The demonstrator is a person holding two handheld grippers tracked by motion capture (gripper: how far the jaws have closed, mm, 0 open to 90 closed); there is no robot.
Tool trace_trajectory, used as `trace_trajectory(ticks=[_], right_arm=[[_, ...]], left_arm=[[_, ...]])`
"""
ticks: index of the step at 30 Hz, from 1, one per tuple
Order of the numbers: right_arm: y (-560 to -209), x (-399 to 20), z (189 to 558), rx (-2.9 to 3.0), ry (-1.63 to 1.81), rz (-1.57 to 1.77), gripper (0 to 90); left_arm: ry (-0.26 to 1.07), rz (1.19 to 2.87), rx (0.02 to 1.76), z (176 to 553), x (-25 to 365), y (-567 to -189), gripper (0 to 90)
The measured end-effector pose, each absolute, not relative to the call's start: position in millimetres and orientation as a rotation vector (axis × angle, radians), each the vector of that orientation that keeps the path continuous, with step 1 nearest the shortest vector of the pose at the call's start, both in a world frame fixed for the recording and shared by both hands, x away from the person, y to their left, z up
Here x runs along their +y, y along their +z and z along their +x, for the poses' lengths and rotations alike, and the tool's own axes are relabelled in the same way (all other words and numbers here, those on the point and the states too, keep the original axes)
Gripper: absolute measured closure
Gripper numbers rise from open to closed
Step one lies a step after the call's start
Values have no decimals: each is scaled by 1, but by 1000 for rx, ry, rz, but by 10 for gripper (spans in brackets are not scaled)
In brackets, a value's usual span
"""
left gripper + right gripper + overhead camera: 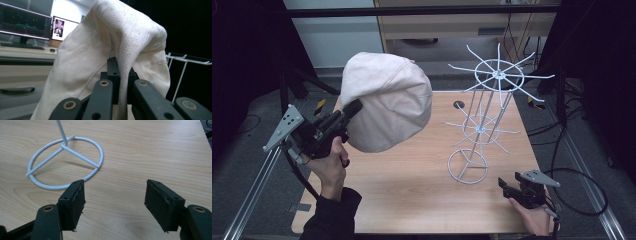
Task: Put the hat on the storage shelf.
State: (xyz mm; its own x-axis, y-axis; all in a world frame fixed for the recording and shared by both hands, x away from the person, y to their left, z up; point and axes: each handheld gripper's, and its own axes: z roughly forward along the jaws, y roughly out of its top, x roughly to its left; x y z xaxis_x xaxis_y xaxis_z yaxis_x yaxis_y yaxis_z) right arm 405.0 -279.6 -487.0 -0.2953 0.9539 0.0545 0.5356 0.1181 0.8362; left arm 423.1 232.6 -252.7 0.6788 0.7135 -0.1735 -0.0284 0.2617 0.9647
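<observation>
The wooden counter [412, 180] carries a white wire rack [482, 125], a two-tier stand with radiating hooks on a ring base. Left of the rack and lifted clear of the counter hangs a cream fabric hat [387, 102], probably a bucket hat, though its shape is hard to read. The left gripper [352, 109] has its jaws clamped on the hat's edge, the cloth pinched between them. The right gripper [507, 185] rests just beside the rack's base, its jaws spread apart with nothing between.
</observation>
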Motion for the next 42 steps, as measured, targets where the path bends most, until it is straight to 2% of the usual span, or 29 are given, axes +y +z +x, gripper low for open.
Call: trace_trajectory(ticks=[20, 36, 42], right_arm=[[-486, -281, 404, 1889, 1083, 1452, 322], [-486, -280, 404, 1882, 1095, 1457, 321], [-486, -280, 404, 1890, 1100, 1444, 321]], left_arm=[[490, 1141, 563, 408, 212, -228, 887], [487, 1141, 493, 401, 191, -203, 887], [471, 1166, 477, 402, 172, -201, 887]])
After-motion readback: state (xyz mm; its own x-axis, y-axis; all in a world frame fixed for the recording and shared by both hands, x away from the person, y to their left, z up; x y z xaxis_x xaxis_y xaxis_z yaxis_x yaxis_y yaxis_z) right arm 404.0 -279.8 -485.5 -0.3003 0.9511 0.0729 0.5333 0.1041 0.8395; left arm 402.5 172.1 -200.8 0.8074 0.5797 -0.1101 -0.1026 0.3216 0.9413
